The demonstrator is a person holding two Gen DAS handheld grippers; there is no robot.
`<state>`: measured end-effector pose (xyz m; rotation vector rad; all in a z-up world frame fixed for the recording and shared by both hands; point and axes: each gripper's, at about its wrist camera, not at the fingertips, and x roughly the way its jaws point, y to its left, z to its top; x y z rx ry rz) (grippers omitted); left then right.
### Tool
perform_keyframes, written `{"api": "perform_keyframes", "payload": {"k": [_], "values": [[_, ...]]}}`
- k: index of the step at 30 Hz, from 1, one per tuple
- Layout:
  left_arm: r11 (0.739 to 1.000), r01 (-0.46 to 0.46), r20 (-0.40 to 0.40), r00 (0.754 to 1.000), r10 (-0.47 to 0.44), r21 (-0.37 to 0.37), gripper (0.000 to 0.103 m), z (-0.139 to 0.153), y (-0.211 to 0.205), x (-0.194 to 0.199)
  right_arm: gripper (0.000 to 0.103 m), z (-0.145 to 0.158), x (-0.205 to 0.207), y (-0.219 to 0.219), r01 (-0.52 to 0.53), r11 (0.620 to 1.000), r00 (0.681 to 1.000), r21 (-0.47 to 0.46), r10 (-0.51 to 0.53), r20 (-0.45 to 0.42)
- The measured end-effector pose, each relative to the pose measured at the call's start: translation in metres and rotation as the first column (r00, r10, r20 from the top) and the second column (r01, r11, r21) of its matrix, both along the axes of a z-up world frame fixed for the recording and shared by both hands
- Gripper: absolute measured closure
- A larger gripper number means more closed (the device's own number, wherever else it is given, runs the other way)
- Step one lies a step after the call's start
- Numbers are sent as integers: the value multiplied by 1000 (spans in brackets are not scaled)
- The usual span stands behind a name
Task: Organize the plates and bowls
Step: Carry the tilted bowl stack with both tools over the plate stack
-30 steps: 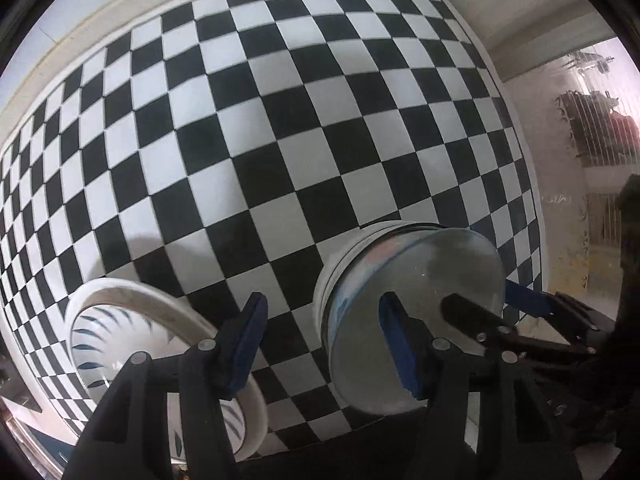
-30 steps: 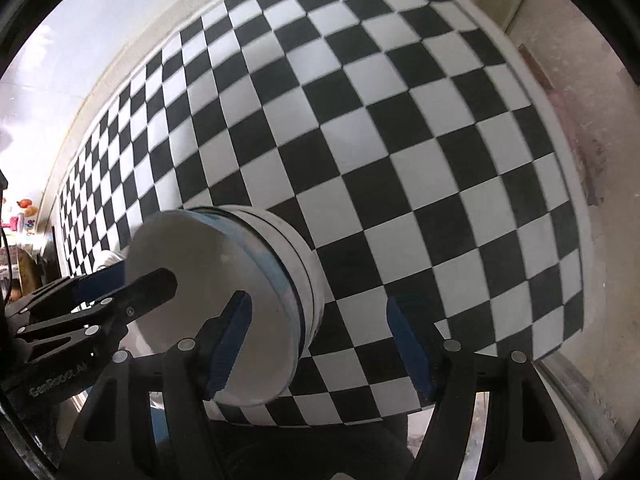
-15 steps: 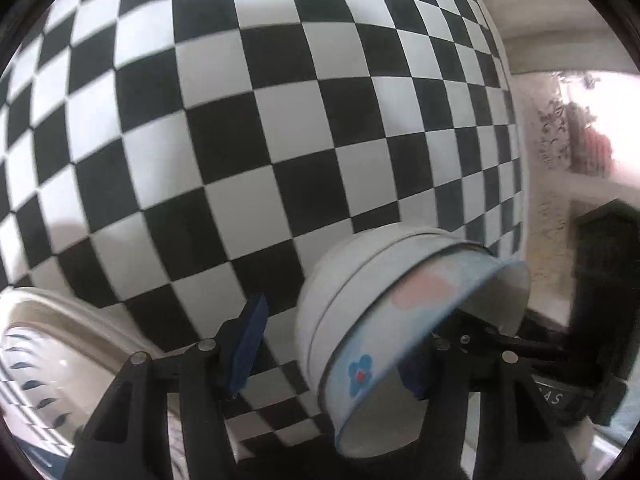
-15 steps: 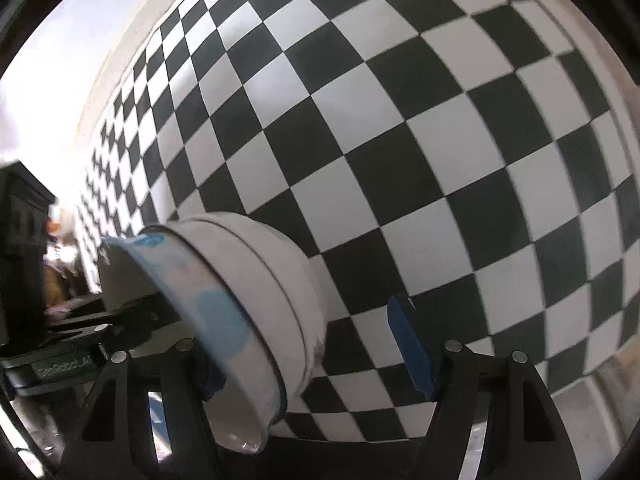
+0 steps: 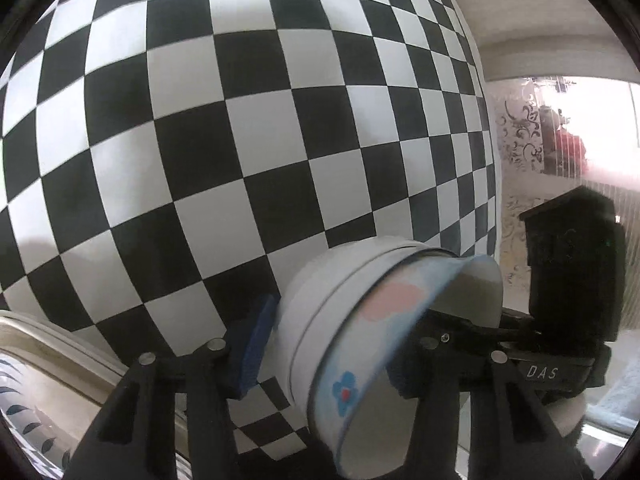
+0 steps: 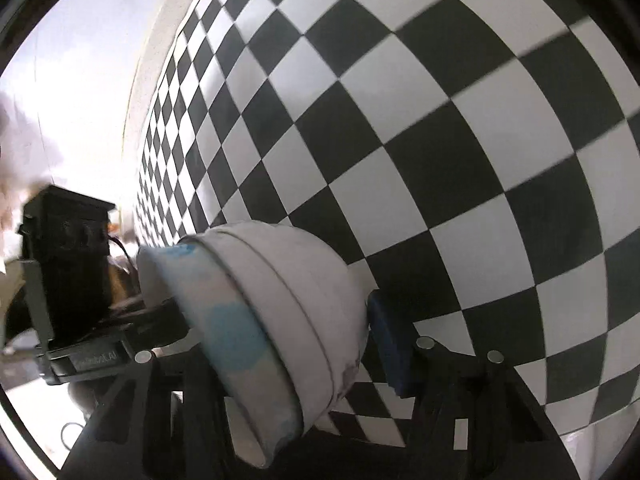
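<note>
- Two stacked white ceramic bowls [image 5: 360,344], the inner one banded in pale blue with a pink patch and a small blue flower, are seen tipped on their side just above the black-and-white chequered table [image 5: 240,140], the open mouth turned toward the left wrist camera.
- One wall of the stack is straddled by the left hand-held gripper [image 5: 324,354]: its jaws have just been closing, with one blue pad laid against the white outer wall and the other finger hidden inside the bowl, so a clamp on the stack is judged likely.
- The opposite wall is taken by the right hand-held gripper [image 6: 320,344]; its jaws have also just been closing, one blue pad is seen touching the outer wall, and the other finger is hidden inside the mouth.
- A white plate with dark blue leaf marks [image 5: 36,412] lies at the lower left of the left wrist view, beside the stack and apart from it.
- A slip is judged the main risk: glazed, curved walls are pinched from two sides, and uneven pull between the grippers could twist the stack loose.
- The inner bowl could slide out of the outer one, since the stack is tilted steeply.
- A knock against the plate or a hard landing on the table could chip a rim if the stack is lowered without being levelled.
</note>
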<state>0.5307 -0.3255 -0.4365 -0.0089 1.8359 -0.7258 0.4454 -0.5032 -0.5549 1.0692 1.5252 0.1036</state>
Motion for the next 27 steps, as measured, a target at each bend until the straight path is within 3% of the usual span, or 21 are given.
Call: {"api": "perform_keyframes", "payload": {"k": [17, 27], "values": [[1000, 17, 50, 999, -18, 21, 57, 17, 3, -6, 50, -4, -31, -2, 40, 992, 999, 119, -39, -7], [1000, 15, 105, 994, -17, 21, 57, 47, 16, 2, 50, 32, -15, 22, 21, 992, 999, 127, -25, 28]]}}
